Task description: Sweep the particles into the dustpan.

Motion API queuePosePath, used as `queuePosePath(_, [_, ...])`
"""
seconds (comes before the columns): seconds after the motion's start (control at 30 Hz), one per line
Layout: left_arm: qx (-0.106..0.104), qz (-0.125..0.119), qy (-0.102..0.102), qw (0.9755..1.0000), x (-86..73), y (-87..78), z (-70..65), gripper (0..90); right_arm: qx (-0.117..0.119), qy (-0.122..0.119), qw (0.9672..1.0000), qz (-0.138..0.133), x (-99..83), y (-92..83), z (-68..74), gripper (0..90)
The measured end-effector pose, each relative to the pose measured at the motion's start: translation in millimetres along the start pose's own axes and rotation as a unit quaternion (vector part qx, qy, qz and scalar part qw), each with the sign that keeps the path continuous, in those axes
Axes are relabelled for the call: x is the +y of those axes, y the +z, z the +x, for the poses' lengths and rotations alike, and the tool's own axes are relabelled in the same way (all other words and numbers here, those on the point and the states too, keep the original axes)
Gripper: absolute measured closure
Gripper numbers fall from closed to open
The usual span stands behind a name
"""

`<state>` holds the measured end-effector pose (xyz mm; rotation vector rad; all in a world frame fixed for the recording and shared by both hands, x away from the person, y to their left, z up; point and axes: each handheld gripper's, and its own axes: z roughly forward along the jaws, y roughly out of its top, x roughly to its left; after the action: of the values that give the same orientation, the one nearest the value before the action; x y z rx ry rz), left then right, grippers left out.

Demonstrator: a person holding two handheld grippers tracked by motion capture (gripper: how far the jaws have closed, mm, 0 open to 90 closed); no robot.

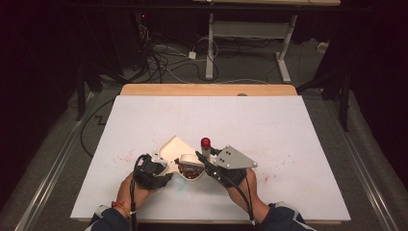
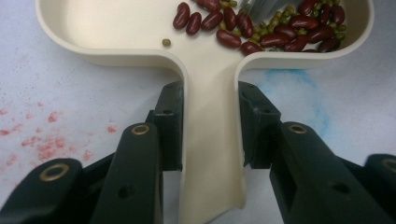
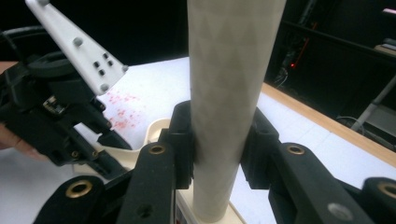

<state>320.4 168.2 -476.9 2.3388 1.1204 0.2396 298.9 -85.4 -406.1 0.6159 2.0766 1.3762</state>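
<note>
Left hand-held gripper [image 2: 210, 100] clenched on the narrow spout of a cream sorting tray [image 2: 210, 154], pads pressed to either side of the neck, tray flat on the white desk [image 1: 288, 130] near its front edge. Inside the tray's right-hand lobe, a heap of red kidney beans [image 2: 280, 32] mixed with small green beans [image 2: 166, 42], one green bean lying alone toward the left lobe; pink stains [image 2: 42, 144] on the desk to the left of the spout. Further right, right hand-held gripper [image 3: 218, 135] grasping a pale upright tube [image 3: 233, 93], held vertical just over the tray's edge; seen from above, red cap [image 1: 205, 142] on top, tube just beside the bean heap. Step in hand, by the look of it: steadying the tray while bringing the tube to the beans, either to tip contents in or to work on the heap. Next move likely calls for keeping the left grip firm and level, then tilting or lowering the tube slowly over the lobe, not past the rim, to avoid scattering beans onto the desk.
</note>
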Motion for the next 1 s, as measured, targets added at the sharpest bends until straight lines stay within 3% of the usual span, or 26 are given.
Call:
queuePosePath(0.3, [0.001,0.001,0.007,1.0000,-0.3,0.4,1.0,63.3,-0.020,0.012,0.9996,-0.014,5.1,-2.8,-18.3,70.3])
queuePosePath(0.6, [-0.003,0.003,0.008,1.0000,-1.2,0.7,2.8,63.2,-0.044,0.015,0.9986,-0.025,6.7,16.9,-32.8,70.3])
queuePosePath(0.83, [-0.004,0.003,0.011,0.9999,-1.5,0.6,3.3,63.2,-0.046,0.021,0.9985,-0.021,5.9,35.4,-30.2,70.4])
queuePosePath(1.0, [-0.001,0.005,0.012,0.9999,-1.0,0.7,2.4,63.2,-0.032,0.011,0.9994,-0.009,4.1,44.1,-19.5,70.3])
